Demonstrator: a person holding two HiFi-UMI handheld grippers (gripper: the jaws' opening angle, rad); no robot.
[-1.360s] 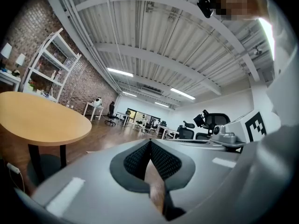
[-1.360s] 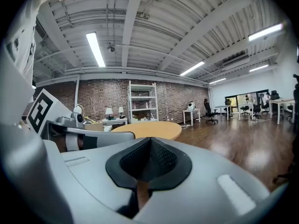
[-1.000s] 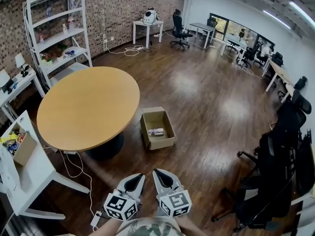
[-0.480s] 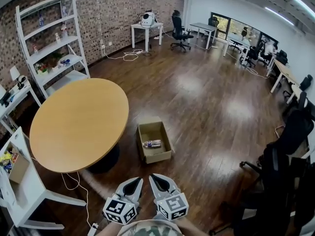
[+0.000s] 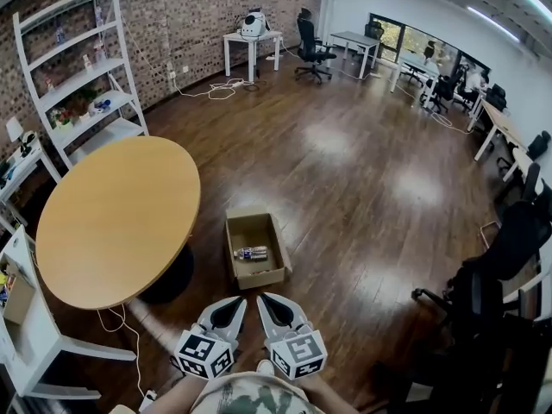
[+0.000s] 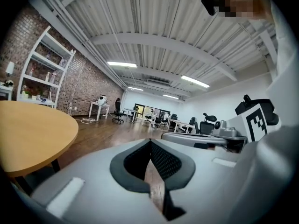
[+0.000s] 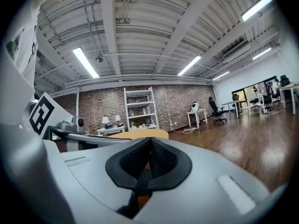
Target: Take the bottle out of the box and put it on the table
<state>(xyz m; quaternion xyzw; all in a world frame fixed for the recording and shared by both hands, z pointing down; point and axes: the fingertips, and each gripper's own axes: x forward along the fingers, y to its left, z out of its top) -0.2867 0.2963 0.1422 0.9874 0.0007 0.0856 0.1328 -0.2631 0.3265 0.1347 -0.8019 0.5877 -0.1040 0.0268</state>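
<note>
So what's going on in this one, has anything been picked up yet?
Not yet. A person holds the left tongs and the right tongs low in front of them, both shut and empty. The bottle lies on its side in the open cardboard box on the floor, ahead of the tongs. The round wooden table stands just left of the box in the head view.

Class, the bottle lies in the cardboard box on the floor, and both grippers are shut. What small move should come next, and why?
Probably carry the right gripper forward and down toward the box, opening its jaws on the way. The bottle lies on its side inside, well ahead of both grippers, and the left gripper is no nearer and also shut.
</note>
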